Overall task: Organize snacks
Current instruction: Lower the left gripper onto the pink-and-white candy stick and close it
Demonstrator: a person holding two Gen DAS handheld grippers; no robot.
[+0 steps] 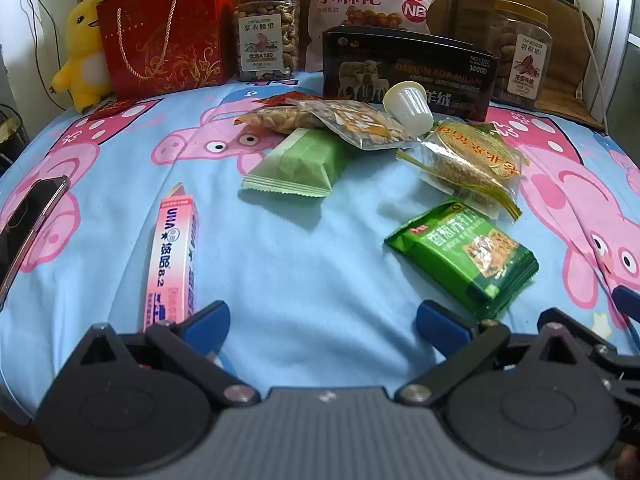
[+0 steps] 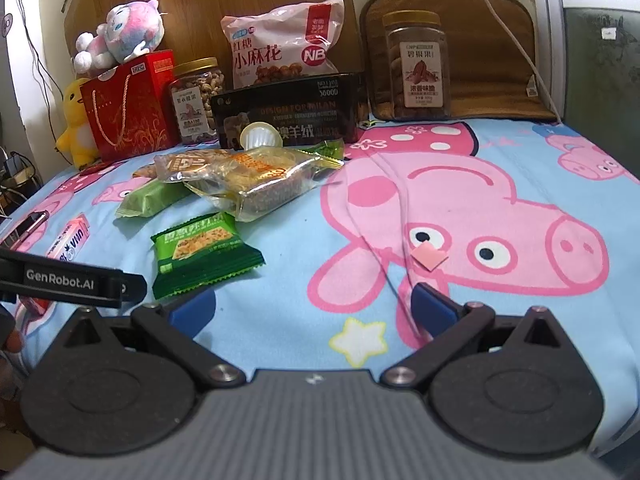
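Note:
Loose snacks lie on a blue pig-print sheet [image 1: 300, 264]. A pink candy box [image 1: 172, 256] lies just ahead of my left gripper's left finger. A dark green cracker pack [image 1: 464, 256] lies ahead to the right; it also shows in the right wrist view [image 2: 204, 252]. Further back lie a light green pack [image 1: 300, 164], a clear yellow cake pack [image 1: 468, 164], nut packets [image 1: 320, 120] and a white cup [image 1: 408, 106]. My left gripper [image 1: 322, 320] is open and empty above the sheet. My right gripper [image 2: 312, 308] is open and empty, right of the snacks.
Along the back stand a black box [image 1: 408, 72], a red gift bag [image 1: 164, 36], two nut jars [image 1: 267, 32], a big pink snack bag [image 1: 372, 4] and a yellow plush [image 1: 82, 56]. A phone [image 1: 28, 224] lies at the left. A pink paper scrap [image 2: 430, 257] lies on the sheet.

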